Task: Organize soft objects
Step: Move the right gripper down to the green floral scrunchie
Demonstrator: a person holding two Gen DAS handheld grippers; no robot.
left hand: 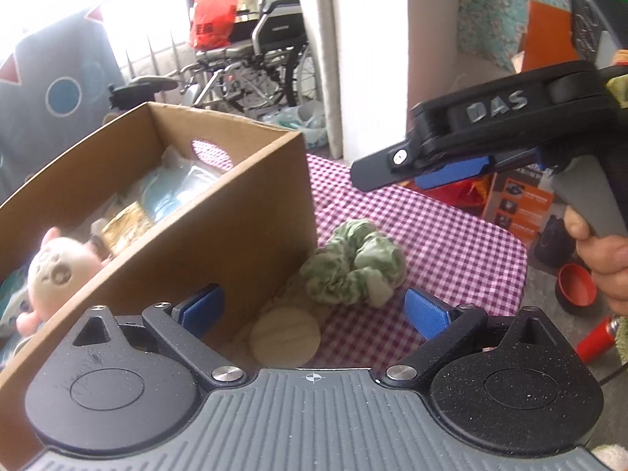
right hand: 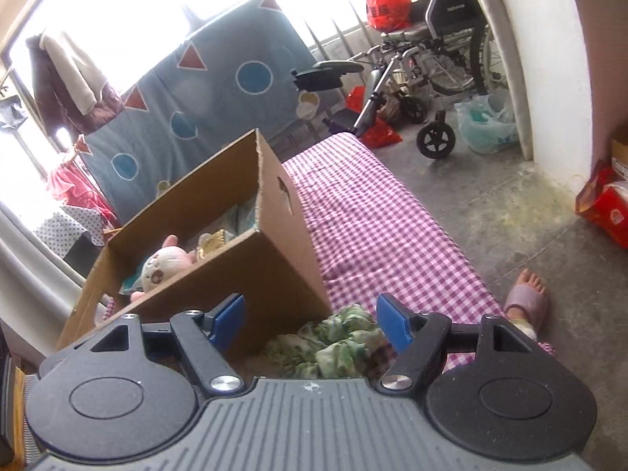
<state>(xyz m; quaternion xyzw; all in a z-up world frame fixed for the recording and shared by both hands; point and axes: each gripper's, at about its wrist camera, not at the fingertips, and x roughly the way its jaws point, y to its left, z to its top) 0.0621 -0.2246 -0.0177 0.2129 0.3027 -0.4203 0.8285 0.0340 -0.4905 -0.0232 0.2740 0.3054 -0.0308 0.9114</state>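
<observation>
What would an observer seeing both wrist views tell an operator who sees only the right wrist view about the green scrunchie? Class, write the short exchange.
Operator: My right claw frames the green scrunchie. Is anything else lying close to it?
Observer: Yes. A round cream pad lies beside the cardboard box, close by the scrunchie. Your claw hides it from you.
Operator: Where is the left claw?
Observer: The left claw is open, with the scrunchie just ahead of its pads and untouched.
</observation>
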